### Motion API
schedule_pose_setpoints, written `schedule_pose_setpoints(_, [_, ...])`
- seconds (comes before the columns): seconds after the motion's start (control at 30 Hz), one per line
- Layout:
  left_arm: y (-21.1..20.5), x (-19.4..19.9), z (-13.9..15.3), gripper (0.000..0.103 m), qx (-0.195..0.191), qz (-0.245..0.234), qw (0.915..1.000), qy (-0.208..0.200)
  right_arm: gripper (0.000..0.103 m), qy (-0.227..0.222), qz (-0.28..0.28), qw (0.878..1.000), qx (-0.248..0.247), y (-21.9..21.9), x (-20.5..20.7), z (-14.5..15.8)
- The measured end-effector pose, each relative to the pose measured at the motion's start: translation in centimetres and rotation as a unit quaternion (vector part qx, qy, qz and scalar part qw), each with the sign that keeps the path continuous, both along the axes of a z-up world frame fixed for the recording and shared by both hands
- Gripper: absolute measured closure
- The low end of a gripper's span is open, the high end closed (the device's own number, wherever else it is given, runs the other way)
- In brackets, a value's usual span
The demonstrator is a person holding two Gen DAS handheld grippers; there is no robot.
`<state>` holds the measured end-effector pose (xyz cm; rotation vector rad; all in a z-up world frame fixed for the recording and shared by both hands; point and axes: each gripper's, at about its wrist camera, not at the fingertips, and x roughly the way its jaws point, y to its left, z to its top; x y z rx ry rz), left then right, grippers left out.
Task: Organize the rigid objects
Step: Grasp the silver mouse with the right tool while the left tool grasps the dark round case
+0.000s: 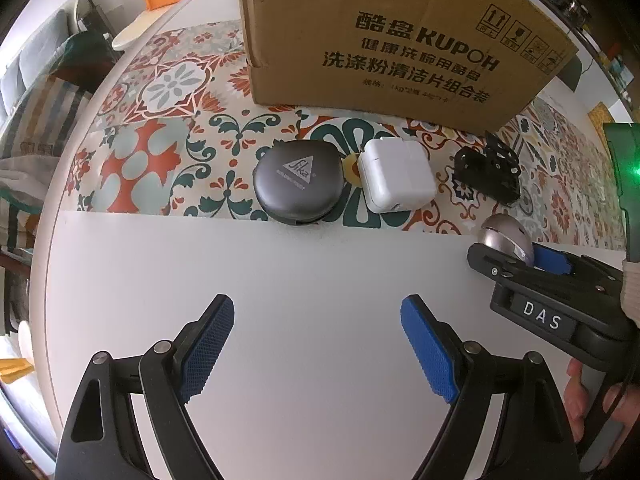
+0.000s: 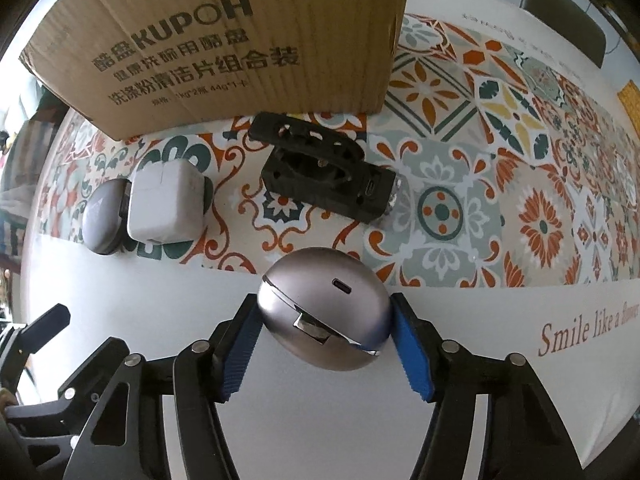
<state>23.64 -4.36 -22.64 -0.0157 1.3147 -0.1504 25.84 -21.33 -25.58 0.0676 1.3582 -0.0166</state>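
Silver case (image 2: 326, 312), right jaws gripping, left jaws wide

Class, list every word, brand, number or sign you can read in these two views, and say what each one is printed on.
"KUPOH", with Chinese lines beneath: cardboard box.
"20271128 DP09", partly cut off: box top edge.
Four handling pictograms: box upper right corner; captions too small.
Specification line on the box: blurred.
"Sika" in a triangle: round dark case; line beneath too small.
"DAS": right gripper.
"Smile like a flower", cut off: table mat.
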Motion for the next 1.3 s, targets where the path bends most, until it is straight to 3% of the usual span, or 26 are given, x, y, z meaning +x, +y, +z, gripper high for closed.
schedule_pose_setpoints(0.23, [0.2,0.2,0.2,0.017,0.009,-0.003,0.9999,-0.009,0.04,-0.01,-0.007,1.0,0.005,-0.7,-0.8,-0.1])
schedule_pose_setpoints(0.47, [1.1,1.0,1.0,0.017,0.015,-0.009,0.9994,-0.029,0.04,-0.027,-0.014,0.999,0.022,-0.9,-2.1,1.8])
schedule_pose_setpoints(0.73, [1.1,3.9,0.6,0.021,0.04,-0.043,0.9976,-0.037,0.04,-0.026,-0.03,0.998,0.038,0.1,-1.6,2.7])
schedule_pose_setpoints(1.3, [-0.3,8.3,-2.4,0.032,0.036,-0.073,0.9966,-0.015,0.04,-0.014,-0.063,0.997,0.045,0.2,0.6,1.5])
